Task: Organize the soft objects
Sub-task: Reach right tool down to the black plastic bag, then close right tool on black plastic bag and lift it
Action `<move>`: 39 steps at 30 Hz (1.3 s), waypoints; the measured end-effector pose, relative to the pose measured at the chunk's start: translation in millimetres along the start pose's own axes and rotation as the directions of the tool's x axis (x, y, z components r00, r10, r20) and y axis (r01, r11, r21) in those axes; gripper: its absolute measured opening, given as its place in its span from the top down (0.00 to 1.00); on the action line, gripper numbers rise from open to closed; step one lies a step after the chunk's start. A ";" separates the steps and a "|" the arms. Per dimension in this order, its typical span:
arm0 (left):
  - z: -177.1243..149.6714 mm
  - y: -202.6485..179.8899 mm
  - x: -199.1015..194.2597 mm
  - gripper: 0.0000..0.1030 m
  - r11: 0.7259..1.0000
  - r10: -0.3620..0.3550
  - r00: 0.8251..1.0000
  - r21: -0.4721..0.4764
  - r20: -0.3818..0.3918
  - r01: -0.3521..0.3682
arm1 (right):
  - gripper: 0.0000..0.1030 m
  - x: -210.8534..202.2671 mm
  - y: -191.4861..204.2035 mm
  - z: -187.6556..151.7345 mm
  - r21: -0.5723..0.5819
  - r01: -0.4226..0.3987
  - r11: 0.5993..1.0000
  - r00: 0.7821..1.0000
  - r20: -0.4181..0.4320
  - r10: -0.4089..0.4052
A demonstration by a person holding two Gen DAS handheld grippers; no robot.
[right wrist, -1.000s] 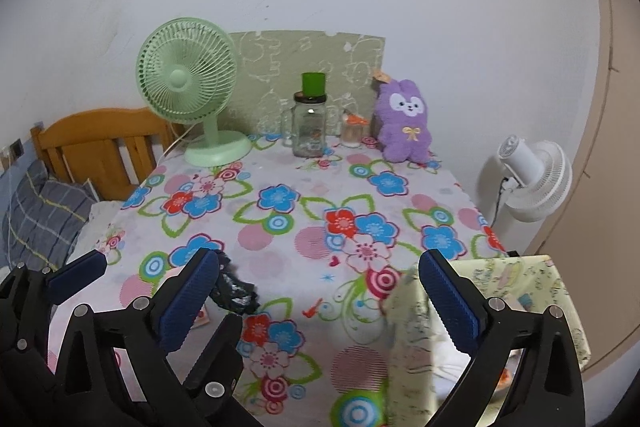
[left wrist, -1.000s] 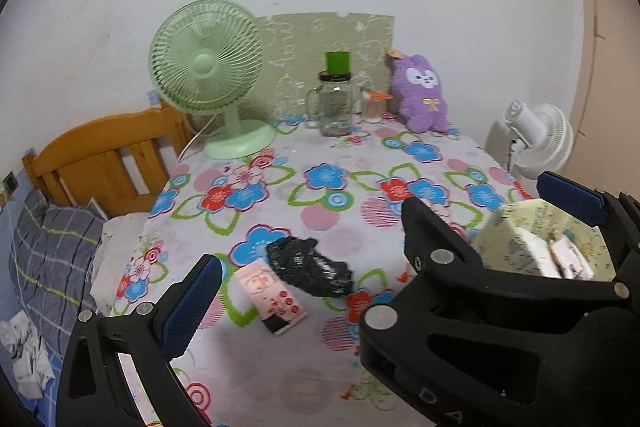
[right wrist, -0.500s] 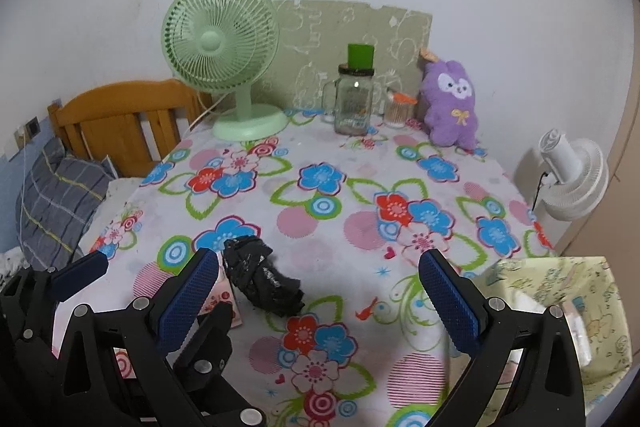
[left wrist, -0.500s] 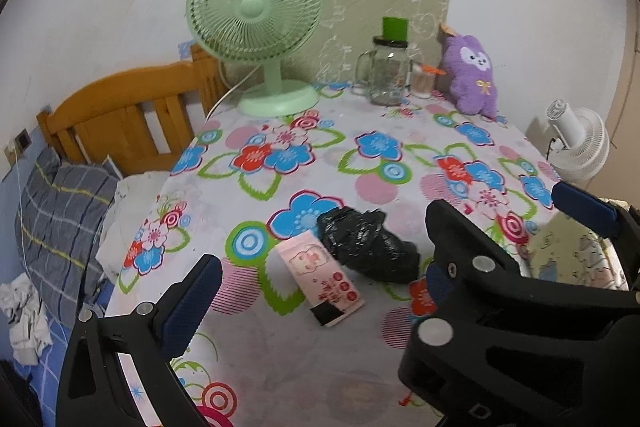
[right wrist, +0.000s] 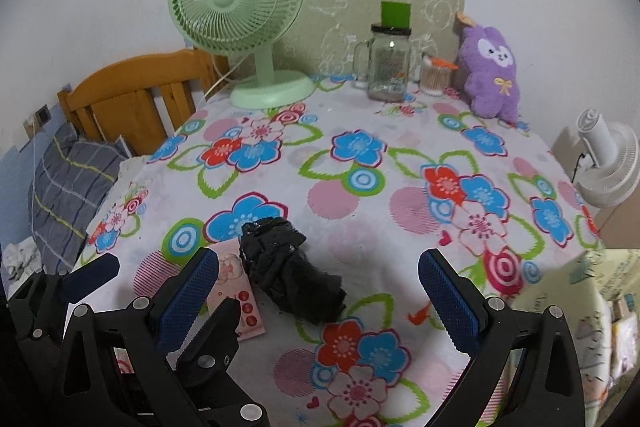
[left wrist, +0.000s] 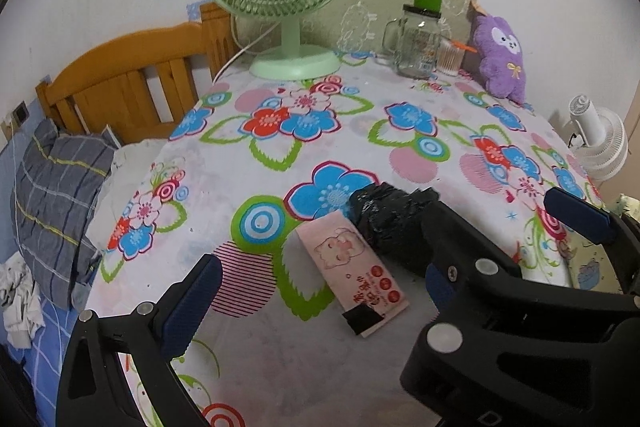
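A crumpled black plastic bag (left wrist: 384, 223) (right wrist: 288, 275) lies on the flowered tablecloth (right wrist: 400, 155). A pink tissue pack (left wrist: 352, 267) (right wrist: 236, 291) touches its left side. My left gripper (left wrist: 316, 291) is open, low over the cloth, with the pack between its fingers. My right gripper (right wrist: 320, 299) is open too, and the near end of the bag sits between its pads. The two grippers cross: a right finger hides the bag's right part in the left wrist view. A purple plush toy (left wrist: 500, 59) (right wrist: 490, 75) leans on the wall at the back right.
A green desk fan (right wrist: 240, 11), a glass mug jar (right wrist: 388, 67) and a swab jar (right wrist: 434, 79) stand at the back. A patterned yellow-green fabric container (right wrist: 592, 299) is at the right edge. A white fan (right wrist: 608, 163), a wooden headboard (left wrist: 132, 79) and a pillow (left wrist: 56, 203) flank the table.
Both grippers have moved forward and tilted down toward the black bag and tissue pack, which now look larger and closer. The patterned container has slid to the right edge of both views.
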State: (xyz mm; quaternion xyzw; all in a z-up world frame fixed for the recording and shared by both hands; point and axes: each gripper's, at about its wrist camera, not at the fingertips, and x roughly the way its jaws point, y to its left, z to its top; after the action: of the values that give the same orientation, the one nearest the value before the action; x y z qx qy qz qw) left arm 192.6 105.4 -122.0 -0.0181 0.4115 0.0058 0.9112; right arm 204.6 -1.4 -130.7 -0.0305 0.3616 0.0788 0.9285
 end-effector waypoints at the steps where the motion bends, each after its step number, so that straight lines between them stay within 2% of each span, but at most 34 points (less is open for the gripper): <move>1: -0.4 0.7 2.3 0.01 1.000 0.001 1.000 -0.003 -0.004 -0.001 | 0.06 3.3 1.6 0.0 -0.006 -0.002 1.000 1.000 -0.006 0.002; 10: -4.8 4.0 20.9 0.01 1.000 0.003 0.999 -0.004 -0.040 -0.003 | 0.20 37.7 9.0 -4.7 0.004 -0.082 0.997 0.989 -0.120 0.082; 13: -6.4 4.4 27.7 0.01 1.000 -0.004 0.998 -0.004 -0.060 0.004 | 0.33 44.9 9.7 -7.8 0.010 -0.086 0.996 0.985 -0.151 0.087; 15: -7.4 4.9 30.5 0.01 1.000 -0.013 0.997 -0.005 -0.071 0.013 | 0.47 48.3 10.3 -9.1 0.006 -0.086 0.996 0.982 -0.167 0.086; 18: -8.3 4.6 33.3 0.01 0.999 -0.039 0.996 -0.010 -0.083 0.038 | 0.55 50.5 10.0 -10.0 0.000 -0.098 0.995 0.980 -0.173 0.096; 20: -8.7 3.3 33.4 0.01 1.000 -0.009 0.997 -0.003 -0.075 0.008 | 0.67 50.5 9.2 -10.2 -0.006 -0.085 0.996 0.982 -0.172 0.083; 27: -7.1 -1.1 32.7 0.01 1.000 -0.011 0.997 0.005 -0.071 0.012 | 0.78 45.9 4.4 -9.1 -0.006 -0.078 0.997 0.985 -0.157 0.076; 34: -2.6 -12.0 32.5 0.02 1.000 -0.009 0.997 0.026 -0.070 0.011 | 0.80 35.3 -6.3 -7.4 0.008 -0.026 1.000 0.993 -0.111 0.026; 39: -0.7 -17.0 40.5 0.13 0.999 -0.012 0.996 0.030 -0.093 0.015 | 0.80 32.6 -13.9 -7.5 0.016 0.004 1.000 0.995 -0.097 -0.002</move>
State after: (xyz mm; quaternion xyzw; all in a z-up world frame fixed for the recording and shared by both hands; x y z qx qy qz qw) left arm 219.4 88.3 -152.4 -0.0071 0.4533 -0.0075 0.8913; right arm 225.6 -11.9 -158.3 -0.0272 0.4069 0.0728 0.9102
